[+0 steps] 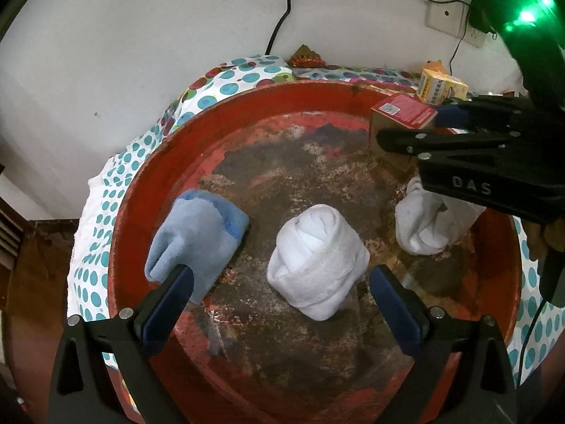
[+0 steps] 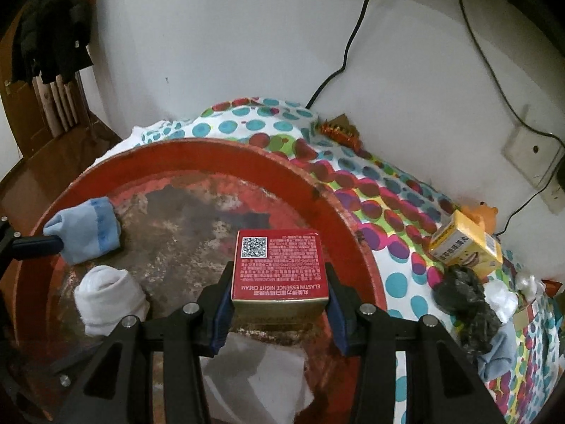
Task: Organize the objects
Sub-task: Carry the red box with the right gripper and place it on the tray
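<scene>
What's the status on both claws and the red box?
Right claw shut on red box, held above red tray. Left claw open over white sock roll. Blue sock at left finger; nothing blocking.

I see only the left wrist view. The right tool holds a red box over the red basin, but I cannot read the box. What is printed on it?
Observer: In the right wrist view, the top of the red box carries a QR code and the words ELASTIN ESSENCE NIGHT CREAM.
Operator: Does the tool press both sides?
Observer: Yes. The right tool has one blue pad on each side wall of the box.
Operator: What lies near the yellow box?
Observer: A crumpled black bag lies on the dotted cloth, just in front of the yellow box.
</scene>
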The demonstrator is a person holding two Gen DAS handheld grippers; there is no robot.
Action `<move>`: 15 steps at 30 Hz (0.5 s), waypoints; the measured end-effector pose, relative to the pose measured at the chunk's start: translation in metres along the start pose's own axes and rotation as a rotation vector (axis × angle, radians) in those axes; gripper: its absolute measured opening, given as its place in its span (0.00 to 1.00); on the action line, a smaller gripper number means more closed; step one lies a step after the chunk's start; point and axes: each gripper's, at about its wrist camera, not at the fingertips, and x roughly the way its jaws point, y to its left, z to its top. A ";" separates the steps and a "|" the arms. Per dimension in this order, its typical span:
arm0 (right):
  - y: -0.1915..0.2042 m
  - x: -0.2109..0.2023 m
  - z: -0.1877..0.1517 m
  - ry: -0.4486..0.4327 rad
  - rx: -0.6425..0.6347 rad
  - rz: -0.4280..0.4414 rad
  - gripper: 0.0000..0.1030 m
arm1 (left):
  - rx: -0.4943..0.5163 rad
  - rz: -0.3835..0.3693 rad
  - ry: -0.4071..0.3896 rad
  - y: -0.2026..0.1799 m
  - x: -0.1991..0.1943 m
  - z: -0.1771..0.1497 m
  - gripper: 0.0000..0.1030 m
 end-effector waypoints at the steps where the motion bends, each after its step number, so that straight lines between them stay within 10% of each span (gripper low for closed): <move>1: 0.000 0.003 0.001 0.006 -0.002 0.001 0.45 | 0.001 0.003 0.002 0.000 0.001 0.000 0.97; 15: 0.002 0.003 0.001 0.002 0.014 0.015 0.51 | -0.009 -0.009 -0.007 0.000 0.002 0.001 0.97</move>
